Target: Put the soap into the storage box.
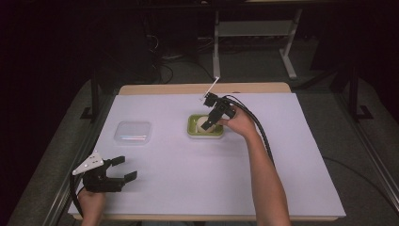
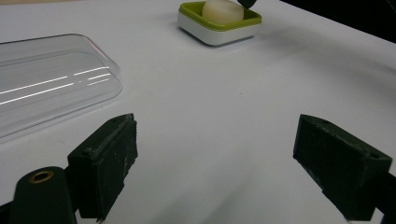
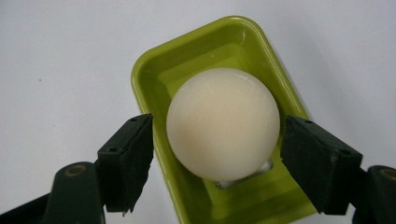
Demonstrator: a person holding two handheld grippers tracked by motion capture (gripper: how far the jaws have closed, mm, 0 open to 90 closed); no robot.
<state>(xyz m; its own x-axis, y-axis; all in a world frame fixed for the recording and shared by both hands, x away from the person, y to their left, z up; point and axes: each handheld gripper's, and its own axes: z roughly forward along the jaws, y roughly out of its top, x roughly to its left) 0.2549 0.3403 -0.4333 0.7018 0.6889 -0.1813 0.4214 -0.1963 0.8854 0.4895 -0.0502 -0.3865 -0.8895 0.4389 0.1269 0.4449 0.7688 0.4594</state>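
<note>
- Soap (image 3: pixel 223 123), round and cream-white, seated in green dish (image 3: pixel 196 56) with white base, near table centre, just toward 1 o'clock in the high view.
- Right gripper (image 1: pixel 212 118) poised directly over that dish, pitched down from the 4 o'clock side; 2 jaws apart, 1 at 9 o'clock of the ball and 1 at 3 o'clock in the right gripper view.
- Looks like a slim gap at the 9 o'clock jaw; at the 3 o'clock jaw, cannot tell whether touching or just clear. Not clamped, by the look of it.
- No long axis on the ball itself, so any squeeze line through its middle should serve; long axis of dish running roughly 11 to 5 o'clock in the right gripper view, crosswise to the jaw line.
- Likely next step, as a guess: close on the widest part of the ball; slippery curved surface may squirt out if gripped off-centre.
- Left gripper (image 1: pixel 117 172) far off at table's 7 o'clock corner, jaws wide apart, holding nothing, aimed toward 2 o'clock.
- Clear lid (image 1: pixel 133 131) flat on white table cover (image 1: pixel 291 155) at 9 o'clock of the dish, well apart from it, nearer the left gripper.
- Right hand (image 1: pixel 242 123) plainly the nearer one to the soap.
</note>
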